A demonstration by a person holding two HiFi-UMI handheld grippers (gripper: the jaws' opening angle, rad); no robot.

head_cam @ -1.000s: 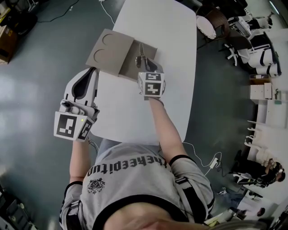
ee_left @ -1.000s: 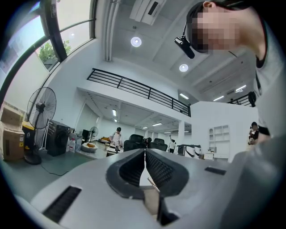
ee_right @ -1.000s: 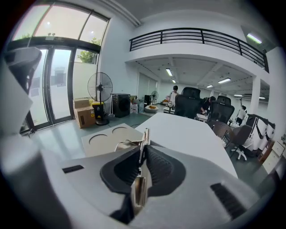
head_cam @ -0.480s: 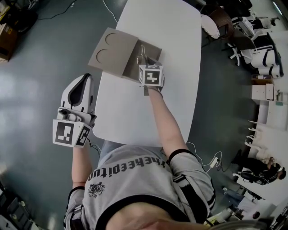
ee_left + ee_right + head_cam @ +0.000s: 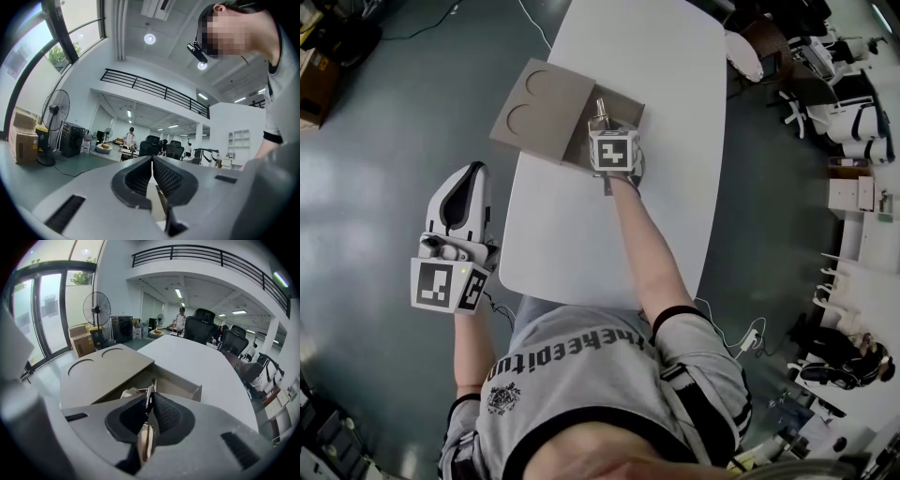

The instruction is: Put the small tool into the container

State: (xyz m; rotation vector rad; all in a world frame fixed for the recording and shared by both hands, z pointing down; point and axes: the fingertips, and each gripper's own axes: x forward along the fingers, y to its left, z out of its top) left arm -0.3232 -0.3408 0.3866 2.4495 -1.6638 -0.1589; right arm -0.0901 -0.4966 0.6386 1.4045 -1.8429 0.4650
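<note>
Small tool (image 5: pixel 146 442), metal: clamped in right gripper (image 5: pixel 150 398) over open cardboard container (image 5: pixel 183 384) (left gripper (image 5: pixel 152 160) closed, empty, beside table (image 5: pixel 656 84)).

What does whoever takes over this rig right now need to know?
Right gripper: shut on the small tool, which is held over the open container on the table.
Left gripper: shut, empty, out past the table's left edge.
Done: tool gripped and at the container.
Left: lower it in, open the jaws, pull back.
</note>
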